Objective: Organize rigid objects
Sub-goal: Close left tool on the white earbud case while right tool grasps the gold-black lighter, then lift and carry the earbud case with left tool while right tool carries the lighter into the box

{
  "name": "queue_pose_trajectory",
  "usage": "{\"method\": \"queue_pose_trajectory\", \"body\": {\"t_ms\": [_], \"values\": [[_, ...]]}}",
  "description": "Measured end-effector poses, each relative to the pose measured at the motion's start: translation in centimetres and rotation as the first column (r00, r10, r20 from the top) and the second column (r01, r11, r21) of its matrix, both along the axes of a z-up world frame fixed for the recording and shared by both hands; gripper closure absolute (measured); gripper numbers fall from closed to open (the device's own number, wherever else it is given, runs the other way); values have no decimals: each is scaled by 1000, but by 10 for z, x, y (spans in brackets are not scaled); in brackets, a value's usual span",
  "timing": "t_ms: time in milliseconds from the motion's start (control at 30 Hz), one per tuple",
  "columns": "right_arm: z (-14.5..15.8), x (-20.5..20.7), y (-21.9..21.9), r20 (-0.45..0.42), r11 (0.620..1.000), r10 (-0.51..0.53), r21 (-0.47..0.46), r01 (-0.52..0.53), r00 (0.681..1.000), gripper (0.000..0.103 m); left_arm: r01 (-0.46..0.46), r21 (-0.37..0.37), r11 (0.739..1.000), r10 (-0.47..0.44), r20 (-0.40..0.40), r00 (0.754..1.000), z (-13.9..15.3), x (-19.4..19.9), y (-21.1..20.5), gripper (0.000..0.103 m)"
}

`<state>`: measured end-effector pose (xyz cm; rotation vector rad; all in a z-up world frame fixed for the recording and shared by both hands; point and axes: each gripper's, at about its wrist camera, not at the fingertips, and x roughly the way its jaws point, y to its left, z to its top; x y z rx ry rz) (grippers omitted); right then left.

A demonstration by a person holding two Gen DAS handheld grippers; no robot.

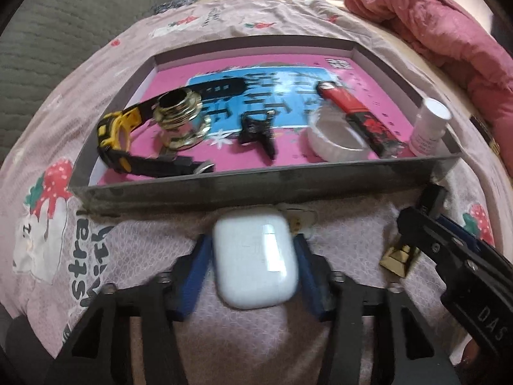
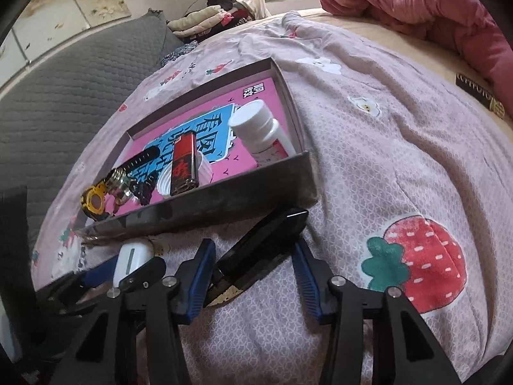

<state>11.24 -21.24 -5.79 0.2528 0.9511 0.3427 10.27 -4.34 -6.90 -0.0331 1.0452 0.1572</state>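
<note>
A white earbud case [image 1: 256,256] lies on the pink strawberry bedsheet just before the grey box [image 1: 250,189]. My left gripper [image 1: 253,240] is shut on it, its blue pads [image 1: 198,266] pressing both sides. In the right wrist view a flat black object with a gold end [image 2: 266,243] lies slantwise between the blue pads [image 2: 307,272] of my right gripper [image 2: 253,245]. That gripper stands open, with a thin gap at the left pad. The box [image 2: 224,205] holds a black-and-yellow watch [image 1: 115,134], a metal fitting [image 1: 181,118], a black clip [image 1: 256,131], a white ring [image 1: 336,141], a red lighter [image 1: 359,112] and a white bottle [image 1: 429,125].
A pink quilt [image 2: 416,0] is heaped at the far right of the bed. A grey quilted mat [image 2: 64,102] lies to the left, with folded clothes [image 2: 205,19] behind it. The two grippers work side by side, close to the box's front wall.
</note>
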Motion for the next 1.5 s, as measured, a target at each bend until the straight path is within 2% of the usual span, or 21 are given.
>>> {"method": "queue_pose_trajectory", "body": {"t_ms": [67, 167, 233, 400, 600, 667, 767, 867, 933, 1067, 1233, 1500], "values": [[0, 0, -3, -18, 999, -9, 31, 10, 1000, 58, 11, 17, 1000, -11, 2, 1000, 1, -1, -3, 54], [-2, 2, -3, -52, 997, -13, 79, 17, 999, 59, 6, -19, 1000, -6, 3, 1000, 2, -1, 1, 54], [-4, 5, 0, -65, 997, -14, 72, 19, 998, 58, 7, -23, 1000, -7, 0, 1000, 1, -2, 1, 54], [-10, 13, -4, -118, 987, -67, 134, 83, 991, 57, -8, -50, 999, 8, -1, 1000, 0, -1, 2, 54], [-8, 6, -14, -93, 980, -51, 188, 68, 994, 69, -7, -39, 999, 8, 14, 1000, 2, -4, 0, 55], [-1, 1, -15, -67, 980, -44, 191, 56, 997, 72, -5, -59, 998, 6, 16, 1000, 4, -5, 2, 55], [12, -8, -11, -10, 989, -22, 144, 23, 1000, 74, 9, -74, 997, -8, 20, 1000, 9, -11, 4, 55], [29, -18, -4, 73, 997, 12, 78, -17, 997, 77, 6, -135, 991, -2, 32, 999, 15, -20, 10, 55], [43, -27, 2, 147, 999, 40, 25, -44, 988, 78, 3, -163, 987, 5, 48, 999, 20, -25, 14, 55], [65, -37, 12, 253, 997, 78, -15, -77, 964, 78, 6, -184, 983, 11, 89, 996, 38, -35, 21, 55], [85, -48, 26, 348, 992, 121, -69, -103, 930, 78, 7, -172, 985, 20, 160, 987, 65, -42, 28, 55], [96, -37, 34, 386, 995, 100, -24, -99, 917, 78, 3, -131, 991, 32, 260, 965, 93, -36, 43, 55]]}}
